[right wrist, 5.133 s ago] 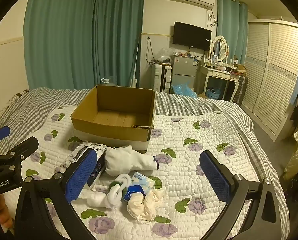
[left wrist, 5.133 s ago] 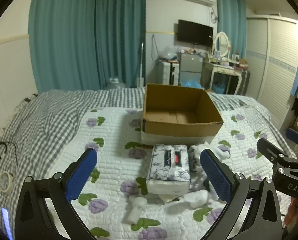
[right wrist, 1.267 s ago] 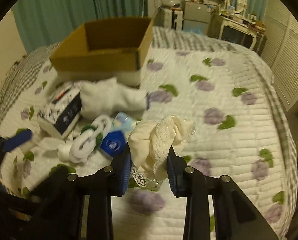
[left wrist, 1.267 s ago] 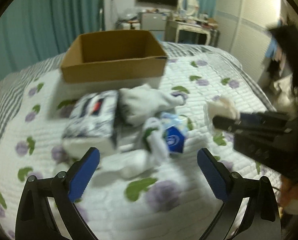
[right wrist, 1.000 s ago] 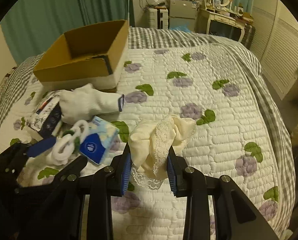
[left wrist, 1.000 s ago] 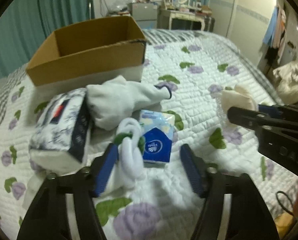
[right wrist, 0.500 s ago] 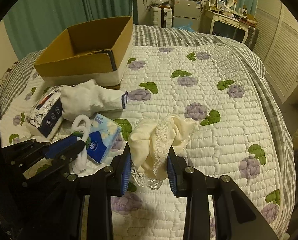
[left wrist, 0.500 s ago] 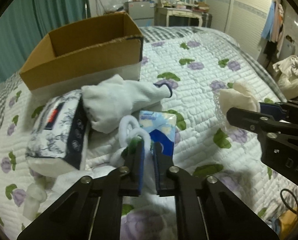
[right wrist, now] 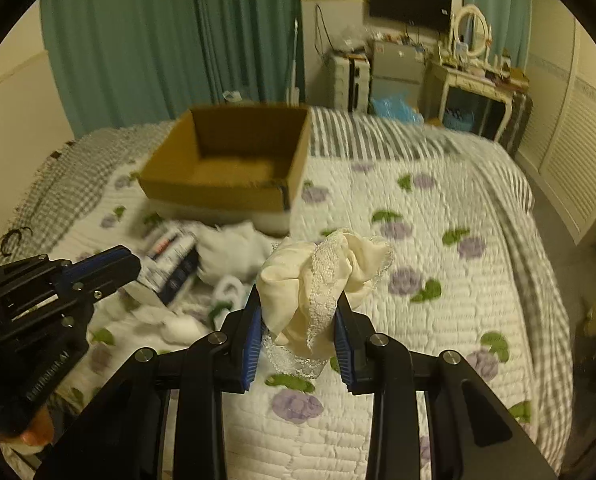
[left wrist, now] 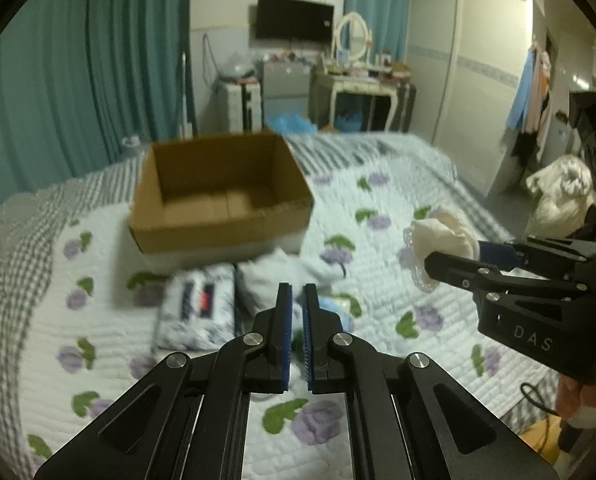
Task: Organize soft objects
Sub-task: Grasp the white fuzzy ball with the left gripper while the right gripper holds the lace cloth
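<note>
My right gripper [right wrist: 298, 304] is shut on a cream lace cloth [right wrist: 322, 272], held above the quilt; the cloth also shows in the left wrist view [left wrist: 442, 236]. My left gripper [left wrist: 297, 292] is shut, its pads nearly touching with nothing seen between them, raised over the pile. The pile lies on the quilt: a floral tissue pack [left wrist: 198, 308], a white glove [left wrist: 274, 280], a blue tissue packet [left wrist: 338, 308] and a white-and-green ring toy [right wrist: 226, 292]. An open, empty cardboard box [left wrist: 222, 200] stands behind the pile, also in the right wrist view [right wrist: 234, 160].
The bed has a floral quilt [right wrist: 438, 280] over a grey checked blanket [left wrist: 18, 240]. Teal curtains, a dresser with a mirror [left wrist: 354, 68] and a wardrobe stand behind. A heap of clothes [left wrist: 558, 192] lies right of the bed.
Both grippers have lifted and tilted up, toward the box. The left gripper had closed over the ring toy; it is now raised and the toy lies on the quilt. The right still holds the cloth.
</note>
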A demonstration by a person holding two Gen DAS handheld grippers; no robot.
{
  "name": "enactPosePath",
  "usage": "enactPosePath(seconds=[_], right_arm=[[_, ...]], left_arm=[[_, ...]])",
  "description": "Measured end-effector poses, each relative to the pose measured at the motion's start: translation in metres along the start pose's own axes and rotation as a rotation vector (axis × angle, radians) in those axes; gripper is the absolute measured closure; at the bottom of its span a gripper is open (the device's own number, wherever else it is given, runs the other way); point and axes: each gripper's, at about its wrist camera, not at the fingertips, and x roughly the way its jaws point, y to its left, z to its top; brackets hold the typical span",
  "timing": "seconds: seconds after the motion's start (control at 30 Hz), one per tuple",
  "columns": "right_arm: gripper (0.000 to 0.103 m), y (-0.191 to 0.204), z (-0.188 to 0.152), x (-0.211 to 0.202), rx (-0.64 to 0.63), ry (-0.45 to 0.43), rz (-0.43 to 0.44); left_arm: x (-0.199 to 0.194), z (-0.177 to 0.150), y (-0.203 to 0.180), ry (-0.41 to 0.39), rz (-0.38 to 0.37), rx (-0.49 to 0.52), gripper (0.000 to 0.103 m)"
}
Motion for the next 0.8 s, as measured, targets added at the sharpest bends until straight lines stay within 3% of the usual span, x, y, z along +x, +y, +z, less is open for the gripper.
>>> enactPosePath(seconds=[0.27, 0.5, 0.63, 0.8], right_arm=[[0.072, 0.013, 0.017, -0.030, -0.042, -0.062, -0.014], [0.072, 0.012, -0.003, -0.005, -0.039, 0.006, -0.013], [0.072, 0.006, -0.013, 0.011, -0.030, 0.038, -0.013], [0.072, -0.002, -0.018, 0.025, -0.016, 0.057, -0.010]], left_arm=[[-0.016, 0.004, 0.014, -0.020, -0.019, -0.009, 0.099], [0.021, -0.030, 0.007, 0.108, -0.075, -0.013, 0.094], [0.052, -0.051, 0.004, 0.193, -0.031, -0.007, 0.093], [0.087, -0.073, 0.016, 0.300, -0.021, -0.075, 0.093]])
